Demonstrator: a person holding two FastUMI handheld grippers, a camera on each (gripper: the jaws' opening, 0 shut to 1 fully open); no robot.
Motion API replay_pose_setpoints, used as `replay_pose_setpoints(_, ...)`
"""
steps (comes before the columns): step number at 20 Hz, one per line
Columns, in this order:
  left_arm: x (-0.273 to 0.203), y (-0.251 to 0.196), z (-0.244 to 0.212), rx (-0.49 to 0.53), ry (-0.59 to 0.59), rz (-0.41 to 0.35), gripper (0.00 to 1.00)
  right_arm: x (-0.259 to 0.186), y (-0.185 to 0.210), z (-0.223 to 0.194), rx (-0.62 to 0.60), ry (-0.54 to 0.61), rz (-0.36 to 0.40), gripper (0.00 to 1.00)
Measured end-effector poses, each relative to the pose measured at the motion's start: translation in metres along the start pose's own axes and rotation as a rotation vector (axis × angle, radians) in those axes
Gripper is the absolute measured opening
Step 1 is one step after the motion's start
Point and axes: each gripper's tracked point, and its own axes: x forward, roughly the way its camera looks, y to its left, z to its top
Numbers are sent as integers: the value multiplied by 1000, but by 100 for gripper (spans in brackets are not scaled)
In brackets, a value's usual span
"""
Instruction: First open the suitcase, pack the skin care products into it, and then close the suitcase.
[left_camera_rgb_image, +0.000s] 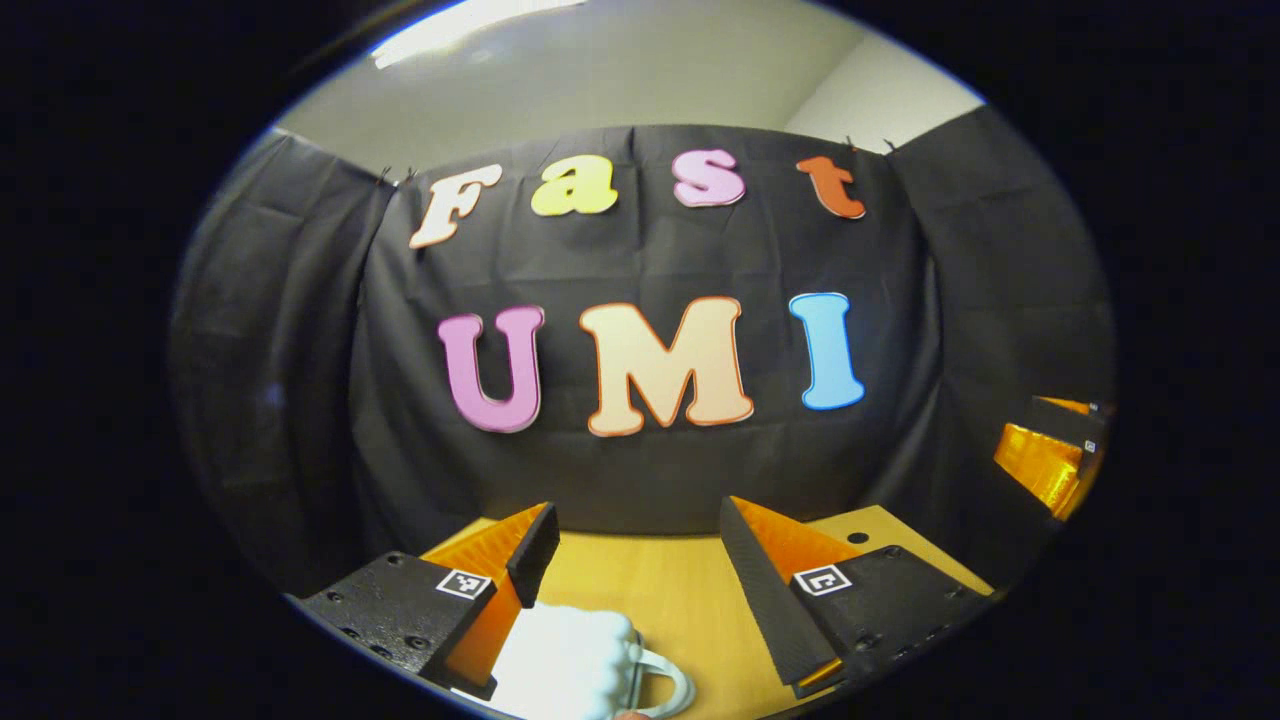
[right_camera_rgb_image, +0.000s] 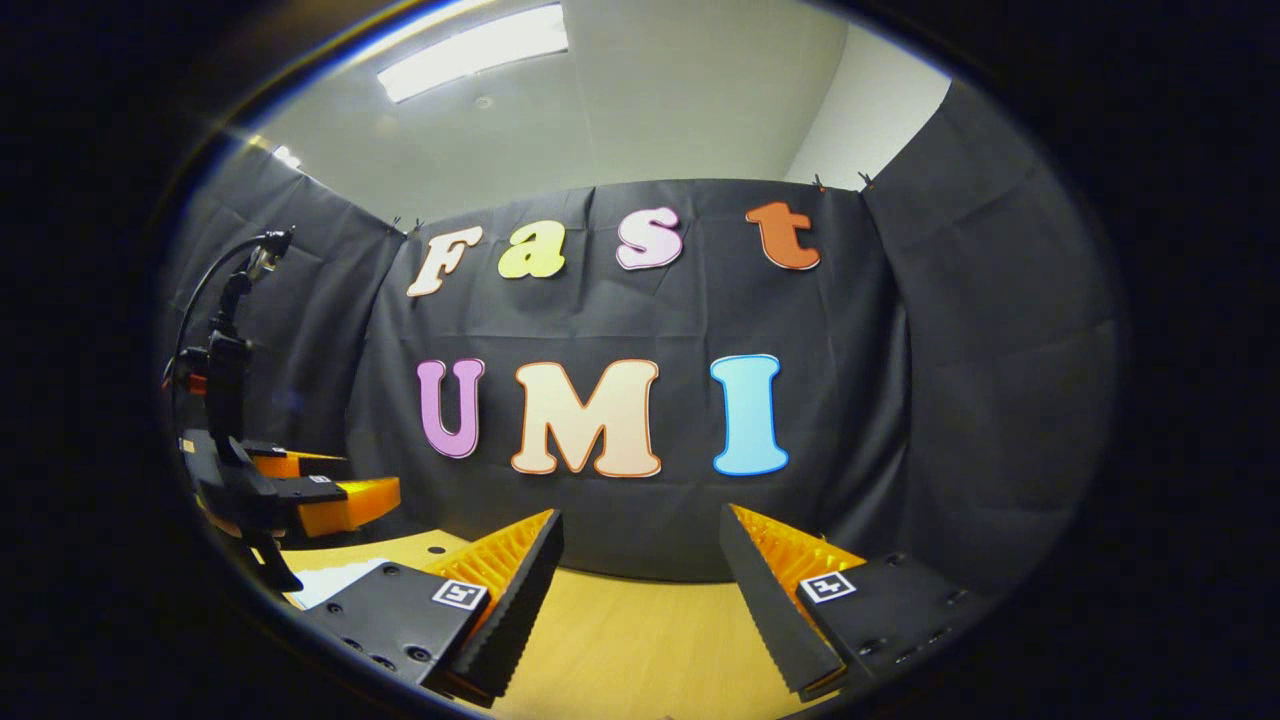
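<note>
Hovering above the wooden table (left_camera_rgb_image: 690, 585), the left gripper (left_camera_rgb_image: 635, 540) is wide open and holds nothing; a white ridged object with a handle loop, probably the suitcase (left_camera_rgb_image: 570, 660), lies just below its fingertips. The right gripper (right_camera_rgb_image: 640, 545) gapes empty too. Descending blind risks jabbing or shoving the case aside.

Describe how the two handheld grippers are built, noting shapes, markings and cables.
The left gripper and right gripper each have two wedge-shaped jaws with ribbed inner faces, mounted on flat blocks dotted with screw holes. Each block carries a small square black-and-white marker. In the right gripper view, a thin cable arcs above the left gripper's upright post.
</note>
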Motion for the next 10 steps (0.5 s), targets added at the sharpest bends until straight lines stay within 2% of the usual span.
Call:
replay_pose_setpoints(2,-7,-17,5,-4,-14,-61,96,-8,8,9,1,-5,-10,97)
replay_pose_setpoints(3,-11,-26,9,-23,-25,-97,94,-11,10,13,-11,-17,-22,97)
replay_pose_setpoints(5,-15,-35,10,-40,-28,-148,99,-23,20,22,-26,-33,-35,94)
replay_pose_setpoints(7,-20,-37,6,-46,-28,-173,95,-33,26,28,-36,-40,-51,97)
replay_pose_setpoints(8,-21,-39,3,-54,-21,-183,100,-37,26,29,-41,-39,-64,97)
replay_pose_setpoints(9,-23,-40,3,-64,-16,-194,96,-42,27,31,-42,-41,-74,97)
replay_pose_setpoints(10,-24,-40,2,-73,-14,-201,100,-46,29,34,-41,-43,-82,98)
